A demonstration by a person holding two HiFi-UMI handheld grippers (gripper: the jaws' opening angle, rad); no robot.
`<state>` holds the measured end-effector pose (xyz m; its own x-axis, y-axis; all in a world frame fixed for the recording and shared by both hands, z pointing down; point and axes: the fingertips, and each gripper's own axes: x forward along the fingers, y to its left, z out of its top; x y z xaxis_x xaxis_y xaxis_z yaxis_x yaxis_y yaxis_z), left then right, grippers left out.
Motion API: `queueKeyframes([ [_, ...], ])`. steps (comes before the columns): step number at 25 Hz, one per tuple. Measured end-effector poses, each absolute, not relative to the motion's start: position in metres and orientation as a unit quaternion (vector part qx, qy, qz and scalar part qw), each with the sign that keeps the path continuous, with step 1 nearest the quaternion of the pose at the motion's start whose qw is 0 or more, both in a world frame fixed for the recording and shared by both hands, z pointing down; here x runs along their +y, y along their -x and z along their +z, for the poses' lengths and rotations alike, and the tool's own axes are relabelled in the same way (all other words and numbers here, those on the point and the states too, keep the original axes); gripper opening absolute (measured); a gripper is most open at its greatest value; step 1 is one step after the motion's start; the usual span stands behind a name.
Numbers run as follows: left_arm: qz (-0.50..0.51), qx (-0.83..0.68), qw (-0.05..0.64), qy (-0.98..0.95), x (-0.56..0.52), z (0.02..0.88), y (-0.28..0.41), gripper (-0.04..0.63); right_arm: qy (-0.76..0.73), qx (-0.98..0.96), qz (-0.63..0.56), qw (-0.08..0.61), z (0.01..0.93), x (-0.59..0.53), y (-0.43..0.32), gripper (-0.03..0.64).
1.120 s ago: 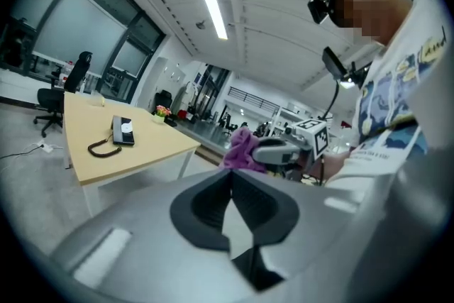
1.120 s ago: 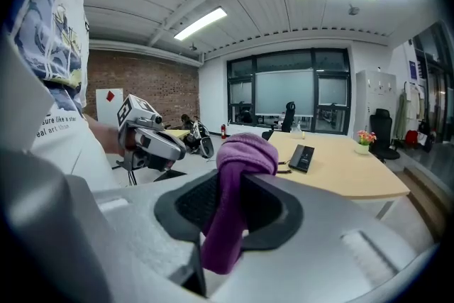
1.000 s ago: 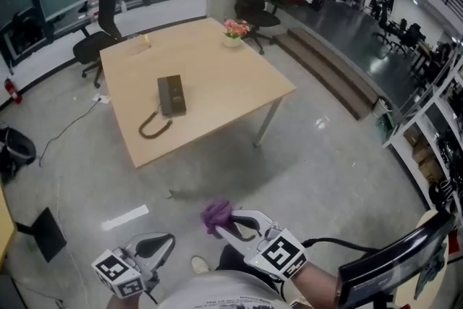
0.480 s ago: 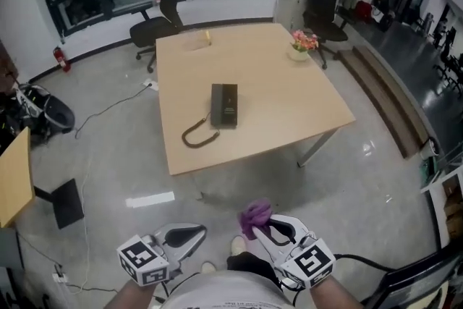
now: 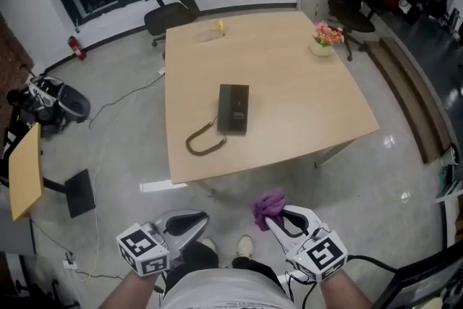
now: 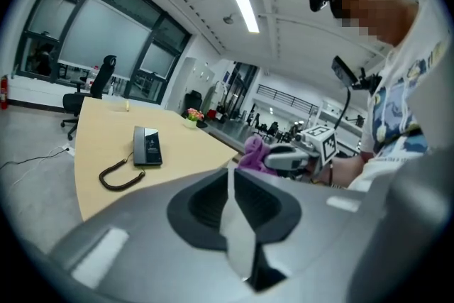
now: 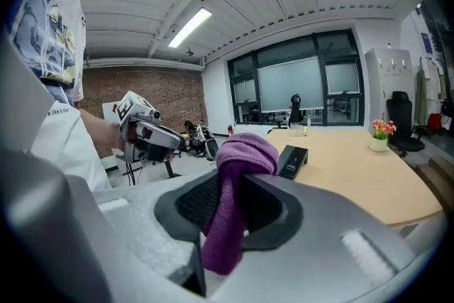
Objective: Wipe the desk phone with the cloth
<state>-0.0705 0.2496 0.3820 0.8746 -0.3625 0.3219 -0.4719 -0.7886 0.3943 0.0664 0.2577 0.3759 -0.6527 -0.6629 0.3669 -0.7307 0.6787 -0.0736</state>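
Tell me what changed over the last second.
The person has stepped toward the table, so the desk phone now lies nearer. The jaws of the left gripper have just been opening a crack, nothing between them. The right gripper stays shut on the purple cloth; the phone has not moved on the table.

No legible text in any view. Head view: the left marker cube (image 5: 142, 258) at 7 o'clock and the right marker cube (image 5: 323, 254) at 5 o'clock carry black-and-white square codes only, no letters or digits. The desk phone (image 5: 233, 108), just off centre toward 12 o'clock, has a pale strip on its face, too small to read. The fire extinguisher (image 5: 73, 47) at 10 o'clock has a label that can't be resolved. Right gripper view: the shirt (image 7: 50, 18) at 10 o'clock has a graphic print, plus one small line of lettering near 9 o'clock, too blurred to read.
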Motion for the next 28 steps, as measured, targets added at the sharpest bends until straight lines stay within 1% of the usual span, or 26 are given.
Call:
queueKeyframes([
  [9,0.117,-0.178,0.246,-0.946,0.175,0.399,0.068,0.044,-0.417,-0.884,0.129,0.167,0.391,0.192,-0.061,0.092],
  [19,0.121,-0.110,0.254,-0.953,0.089,0.412,0.096,0.054,-0.483,-0.846,0.130,0.183,0.385,0.109,-0.038,0.092],
  [28,0.139,-0.123,0.297,-0.936,0.034,0.455,0.091,0.092,-0.487,-0.837,0.151,0.198,0.401,0.065,-0.045,0.092],
])
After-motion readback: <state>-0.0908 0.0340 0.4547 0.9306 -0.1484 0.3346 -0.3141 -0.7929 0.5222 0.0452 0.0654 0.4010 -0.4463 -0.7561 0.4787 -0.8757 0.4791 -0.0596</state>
